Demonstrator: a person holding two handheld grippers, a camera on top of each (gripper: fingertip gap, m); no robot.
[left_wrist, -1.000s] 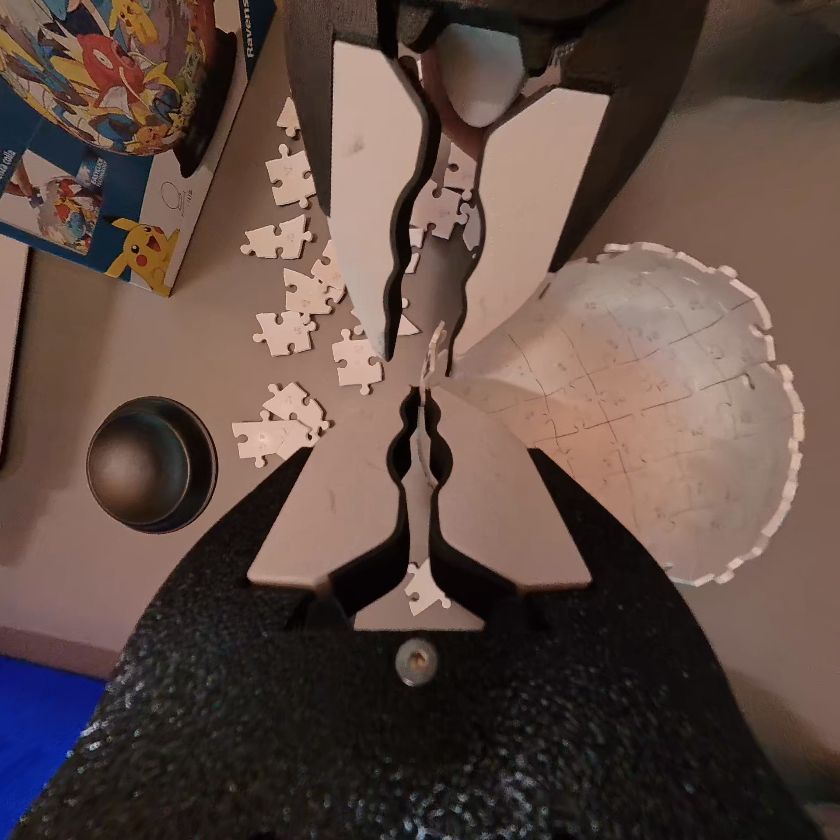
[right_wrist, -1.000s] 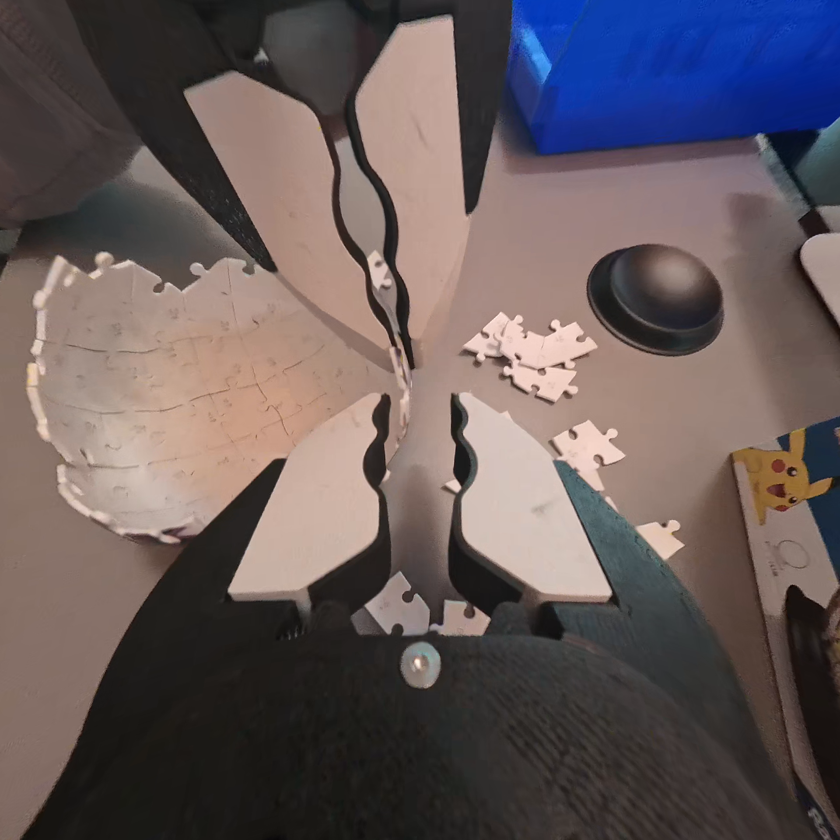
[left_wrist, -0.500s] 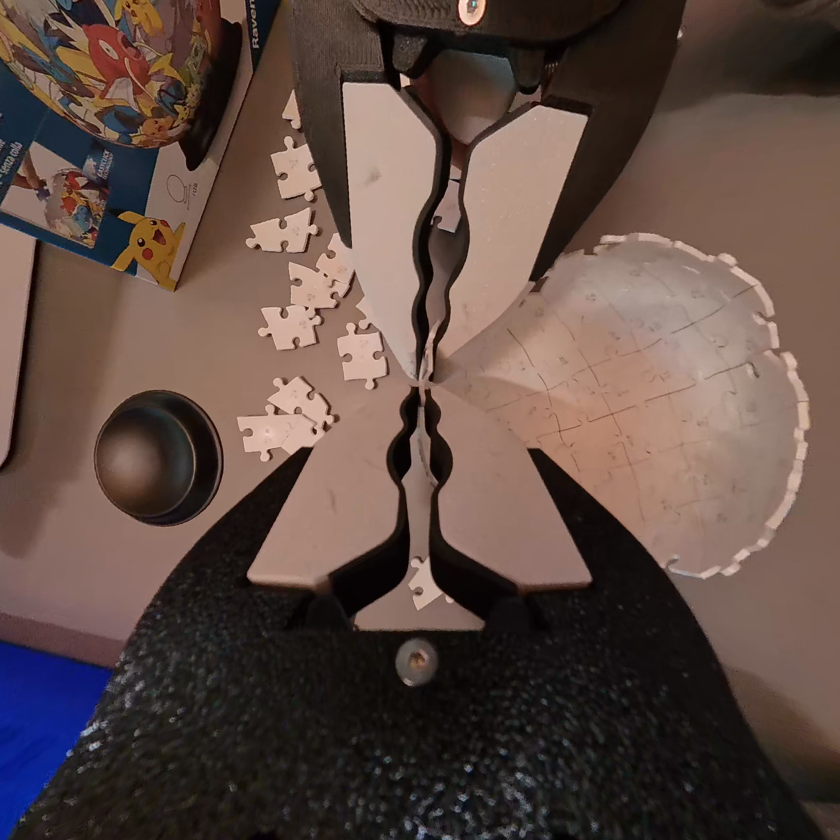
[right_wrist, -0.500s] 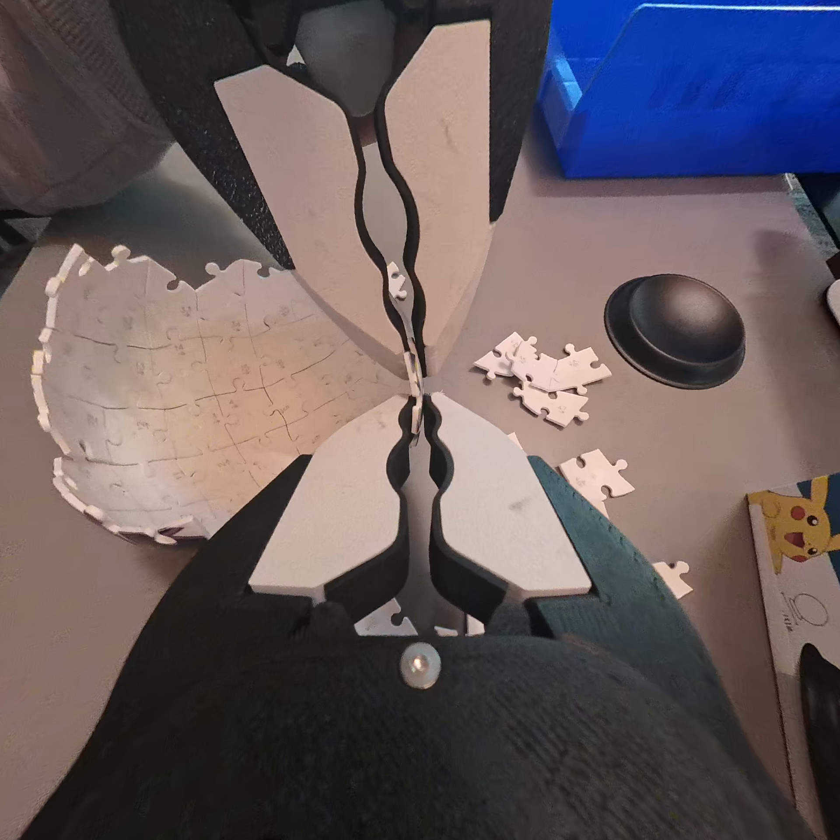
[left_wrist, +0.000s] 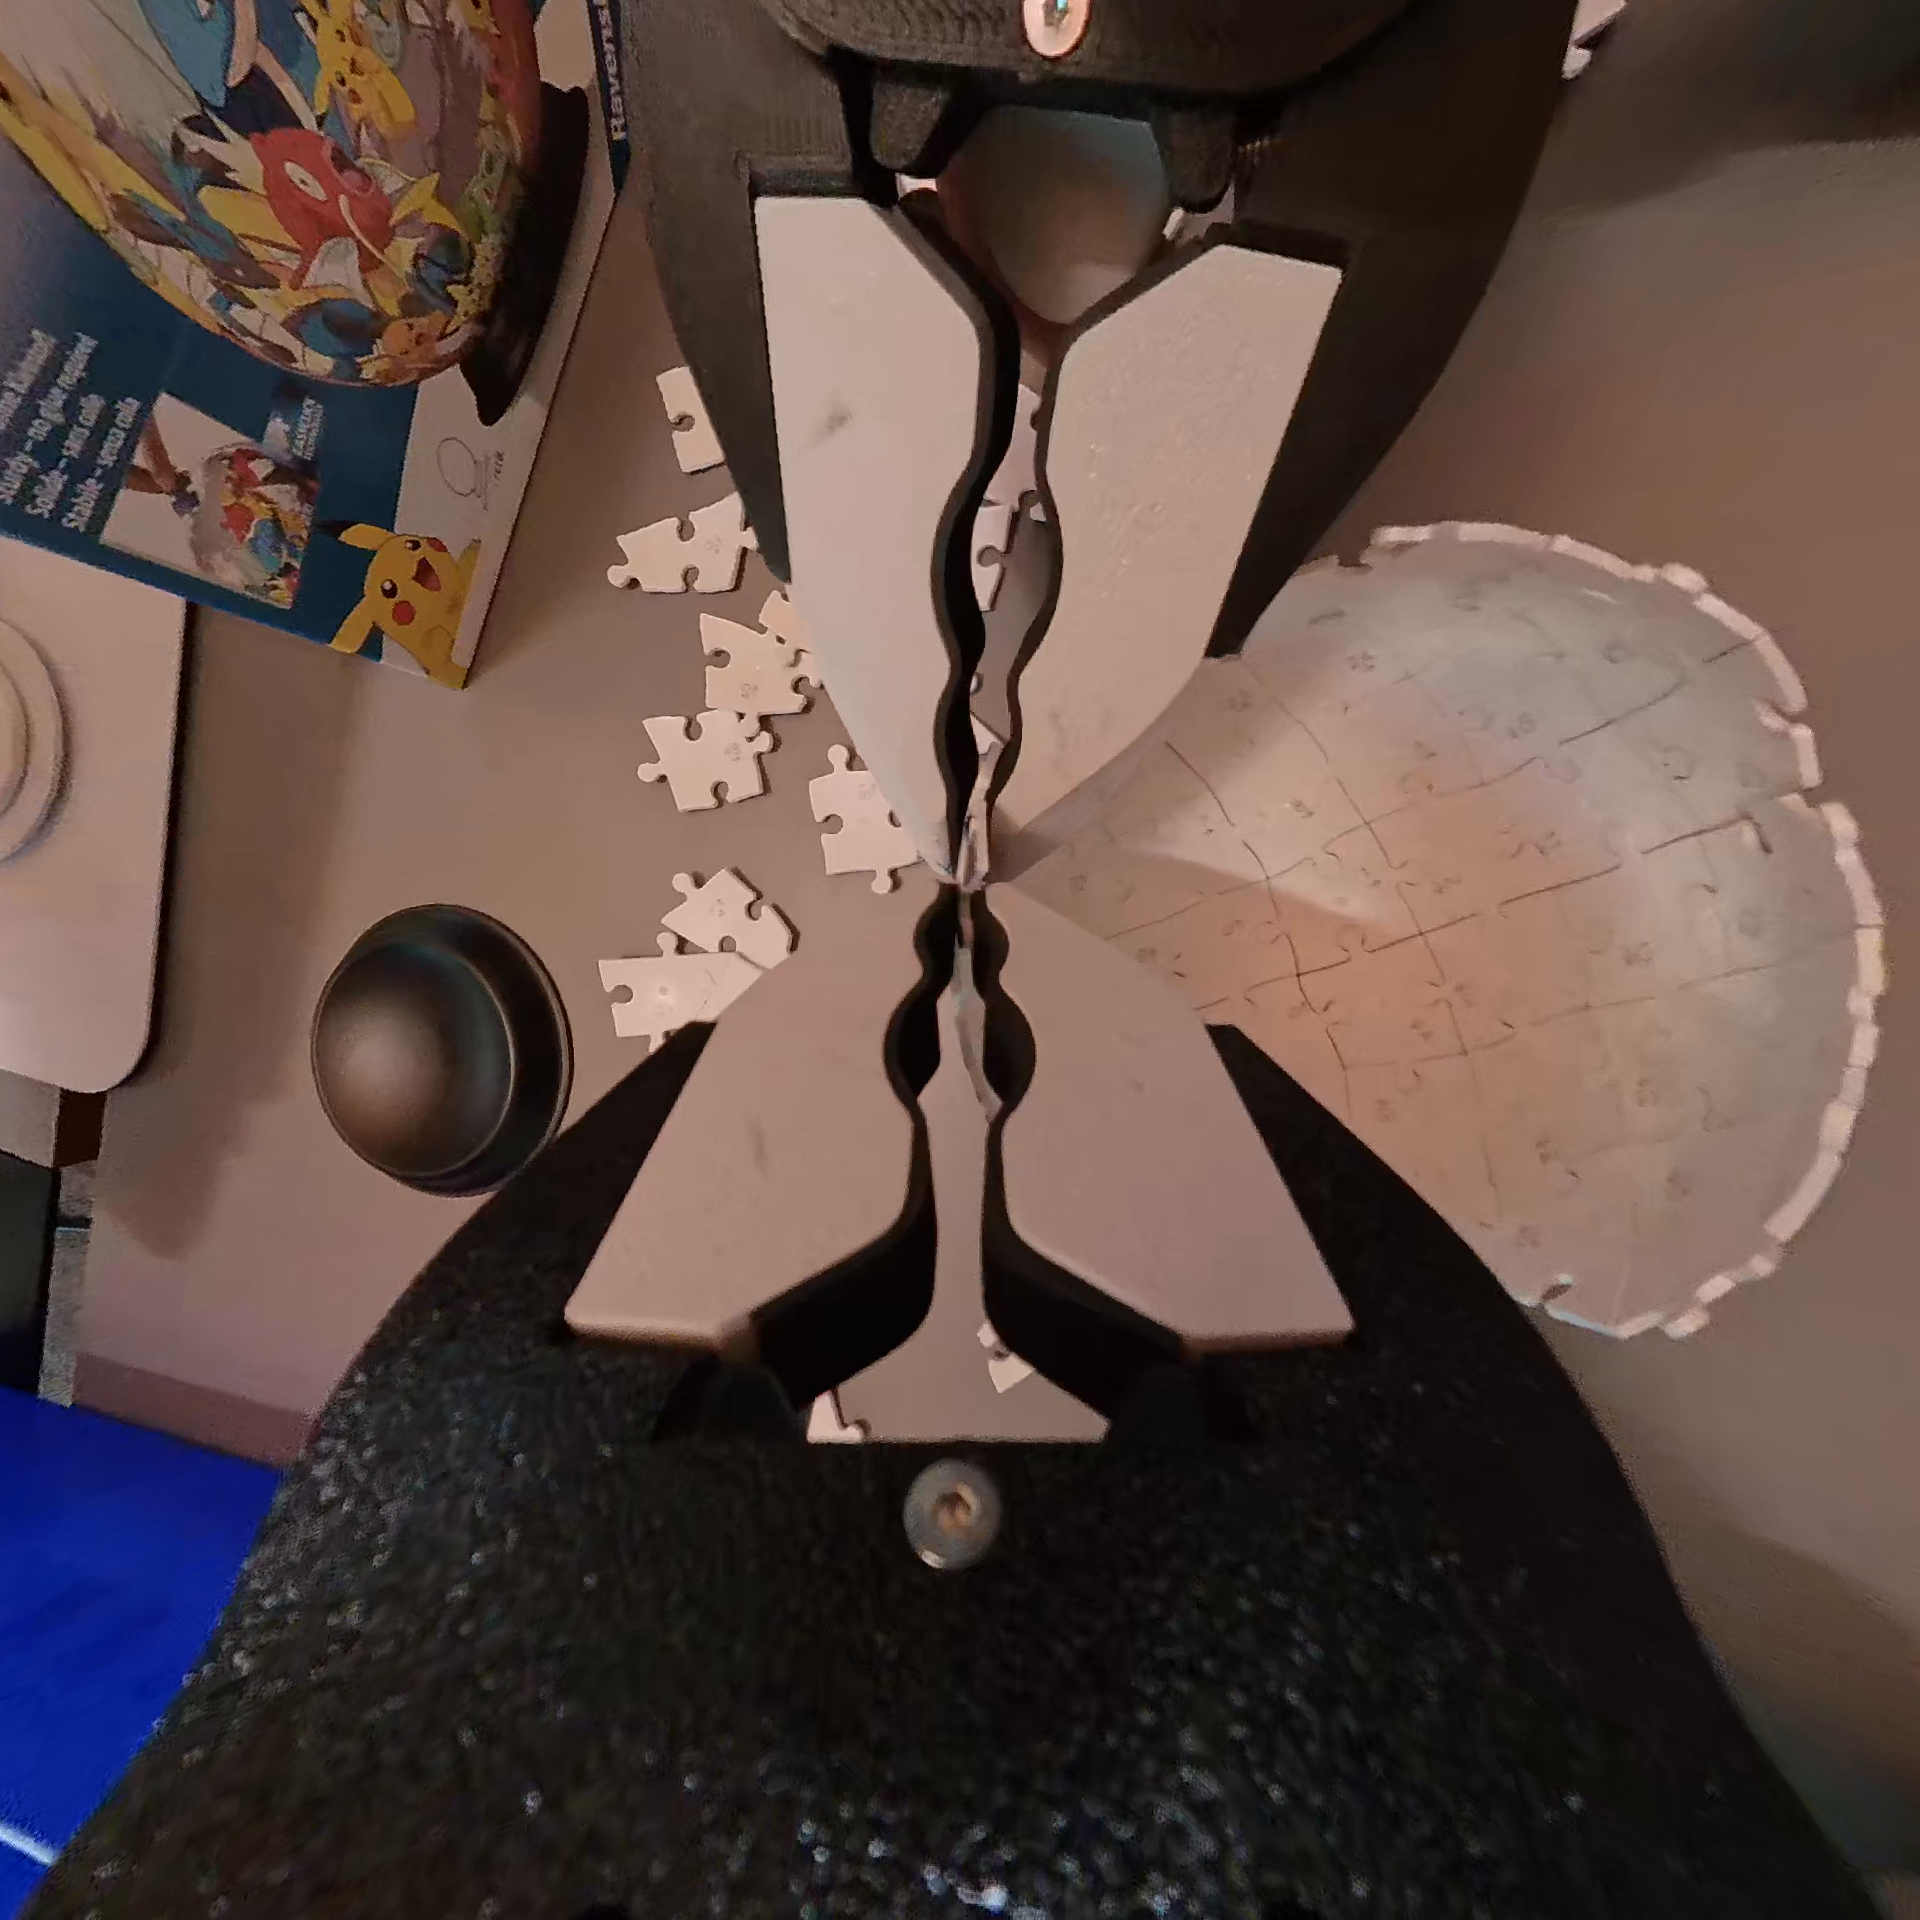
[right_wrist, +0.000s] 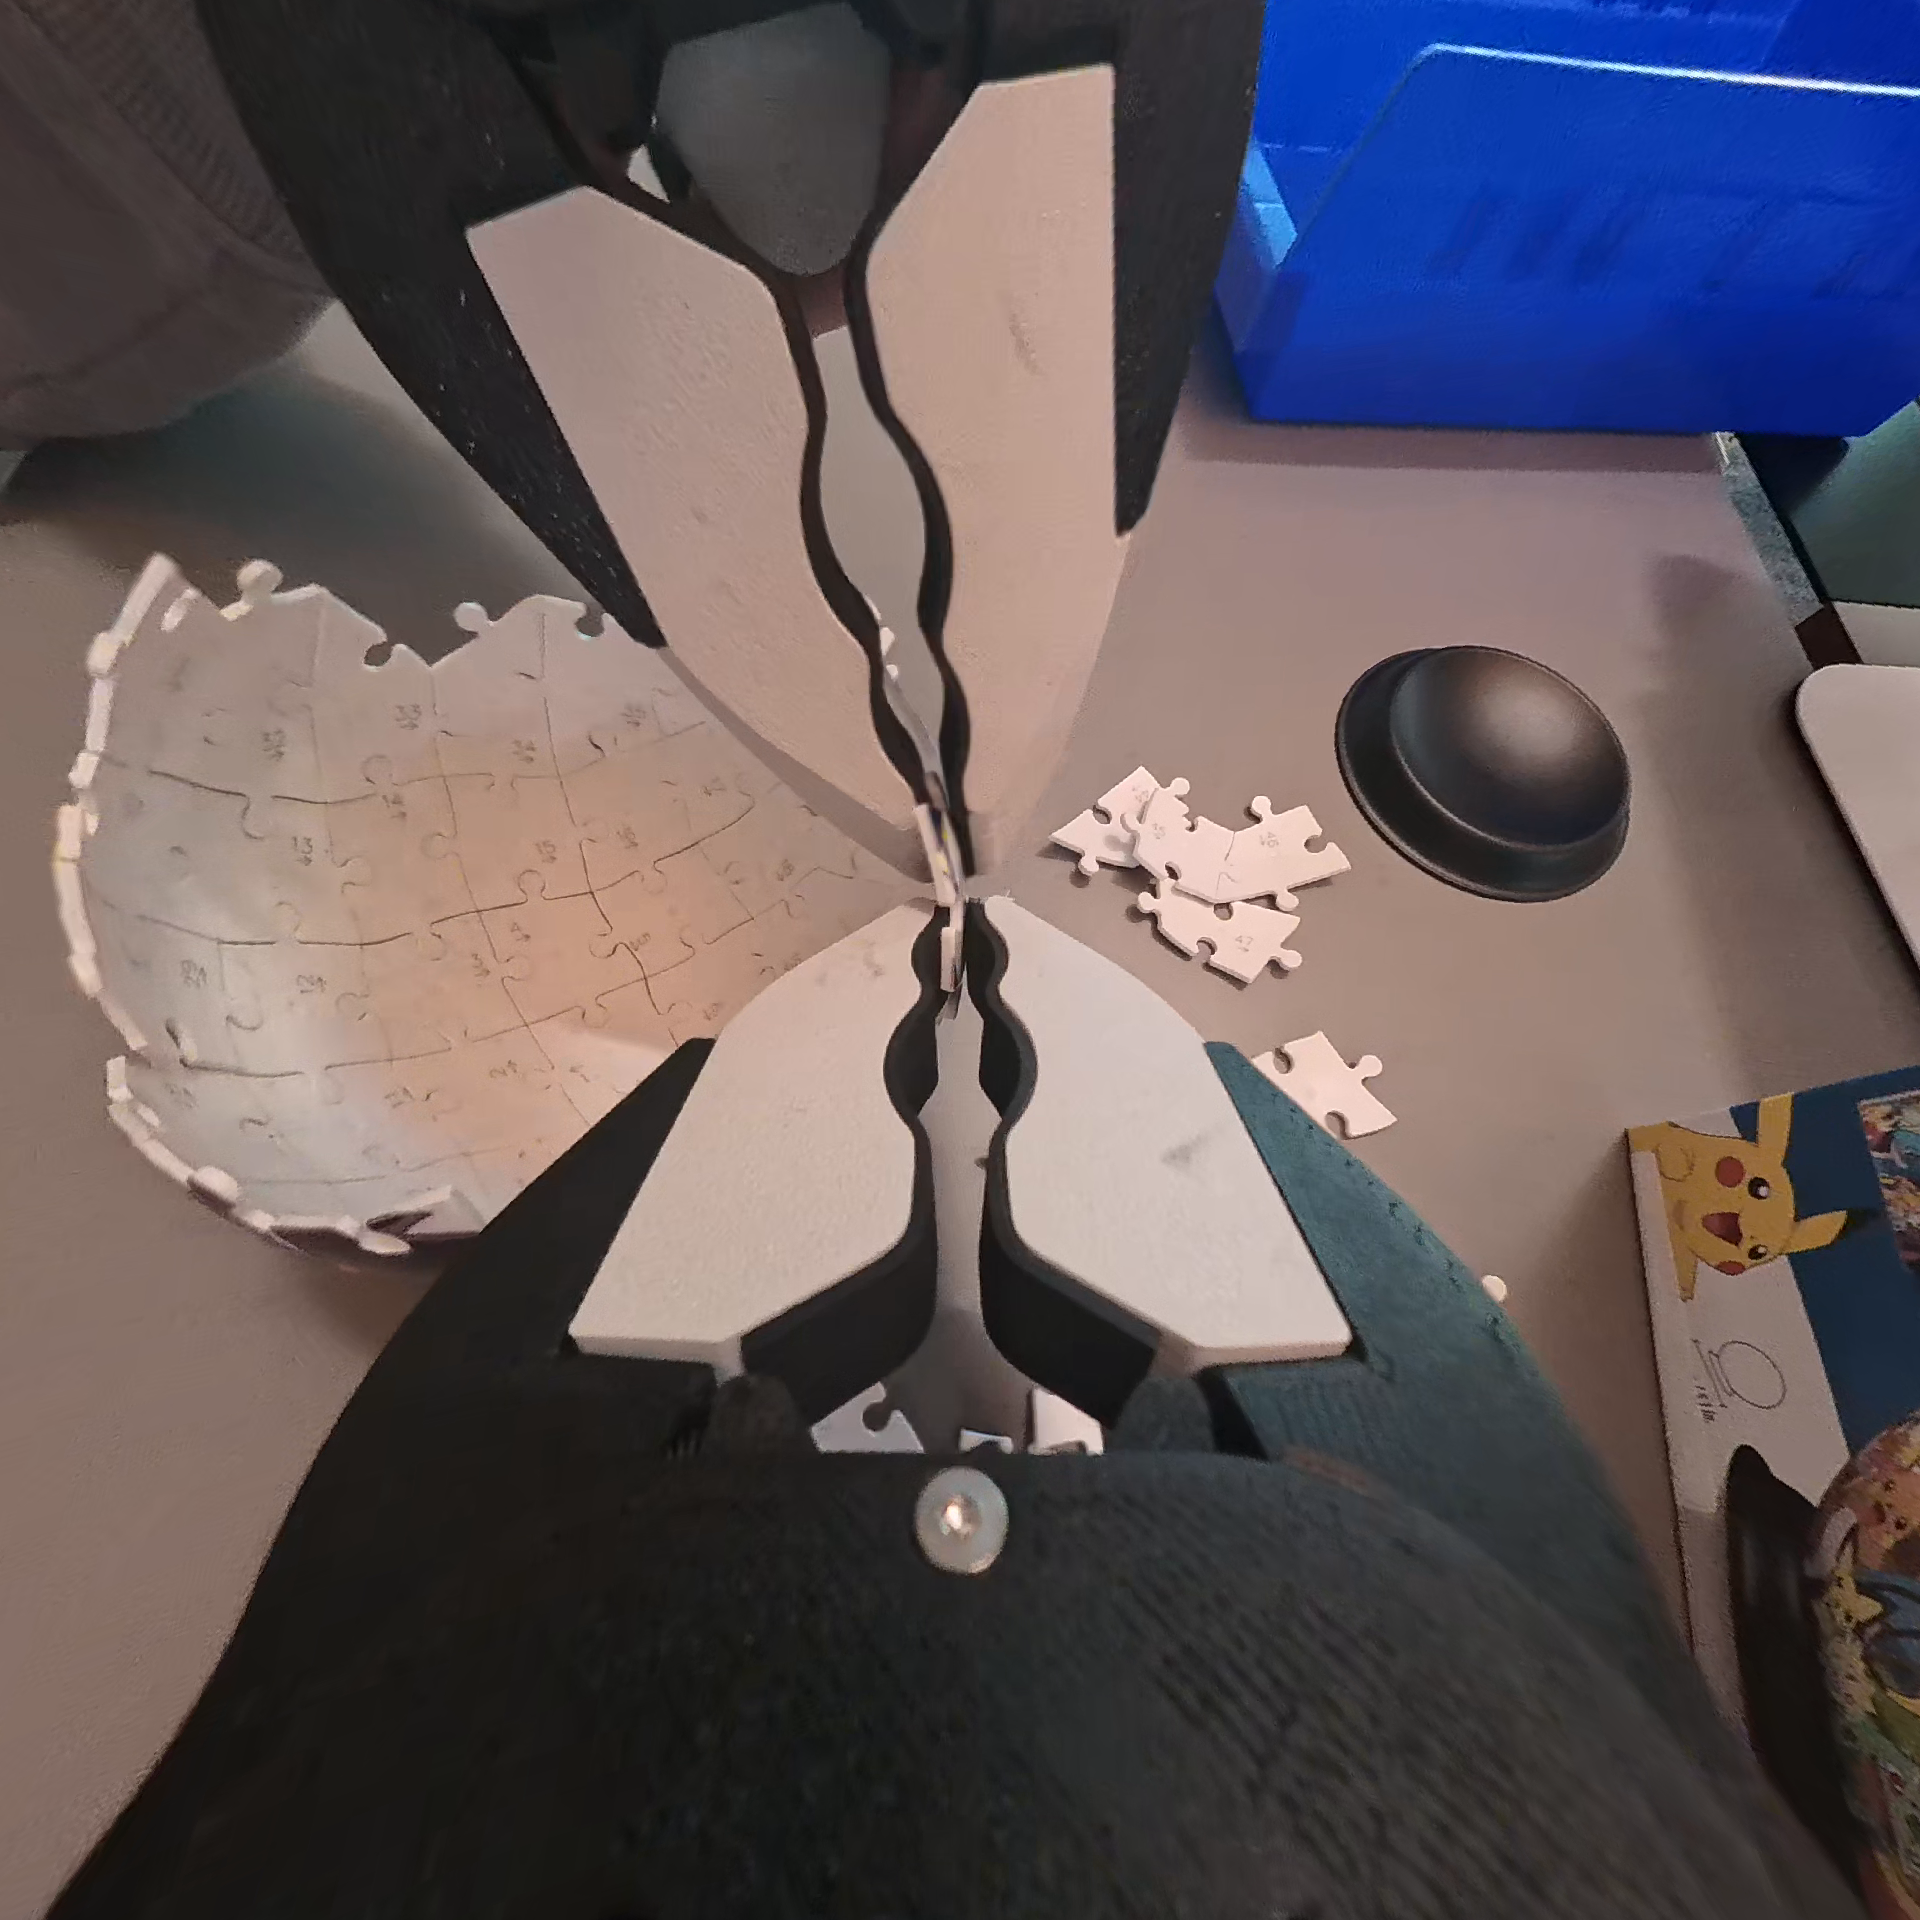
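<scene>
My left gripper (left_wrist: 964, 914) is shut on a thin white puzzle piece (left_wrist: 966, 997) held edge-on. My right gripper (left_wrist: 971, 847) meets it tip to tip from the far side and is shut on the far end of the same piece or of one joined to it; I cannot tell which. In the right wrist view my right gripper (right_wrist: 961, 920) pinches the white piece (right_wrist: 948, 951), and the left gripper (right_wrist: 951, 847) is opposite. Both hover above the grey table (left_wrist: 312, 831), at the rim of a white half-sphere puzzle shell (left_wrist: 1507, 935), which is also in the right wrist view (right_wrist: 364, 904).
Several loose white pieces (left_wrist: 717, 753) (right_wrist: 1216, 862) lie beside the grippers. A black dome stand (left_wrist: 436, 1049) (right_wrist: 1486, 779) sits beyond them. A colourful puzzle box (left_wrist: 260, 260) (right_wrist: 1766, 1299) lies at the table's side, a blue bin (right_wrist: 1610, 239) at the edge, and a white board (left_wrist: 73, 810). Less than 4 cm separates the two grippers' tips.
One second ago my right gripper was open around the piece's end. It has since shut on it, and the two grippers now meet tip to tip.
</scene>
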